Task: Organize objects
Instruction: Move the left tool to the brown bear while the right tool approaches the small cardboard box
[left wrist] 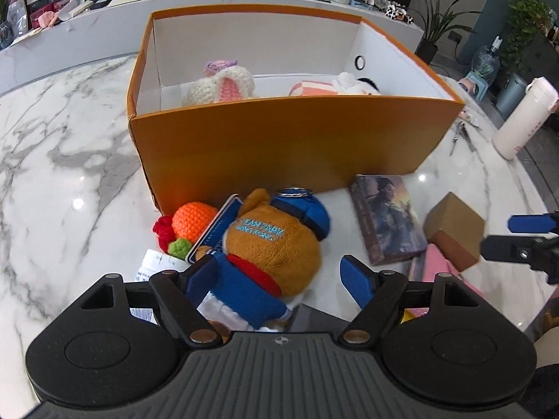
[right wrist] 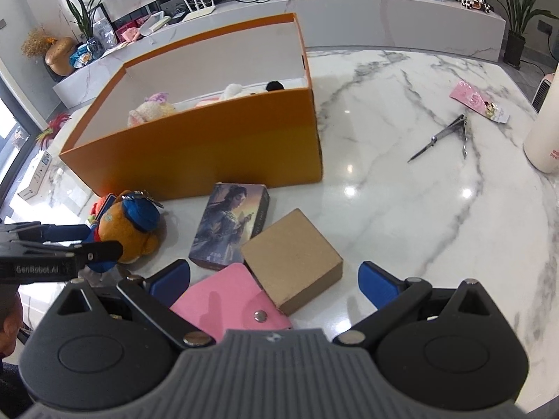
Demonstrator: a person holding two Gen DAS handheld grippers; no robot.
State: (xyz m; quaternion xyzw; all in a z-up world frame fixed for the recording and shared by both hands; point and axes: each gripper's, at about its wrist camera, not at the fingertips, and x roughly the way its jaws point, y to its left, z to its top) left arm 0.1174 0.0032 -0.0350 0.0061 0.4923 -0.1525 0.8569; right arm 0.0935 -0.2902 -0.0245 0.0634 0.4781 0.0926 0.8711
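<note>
An orange box stands open on the marble table, with a crocheted bunny and a white plush inside. In front of it lies a brown plush bear in blue cap and clothes. My left gripper is open, its jaws on either side of the bear's body. An orange crochet toy lies left of the bear. My right gripper is open over a pink wallet and a brown cardboard box. A picture-covered box lies between them and the bear.
Scissors, a pink packet and a cream bottle lie to the right. A white box sits at the table's left edge. A marble counter with clutter runs behind the table.
</note>
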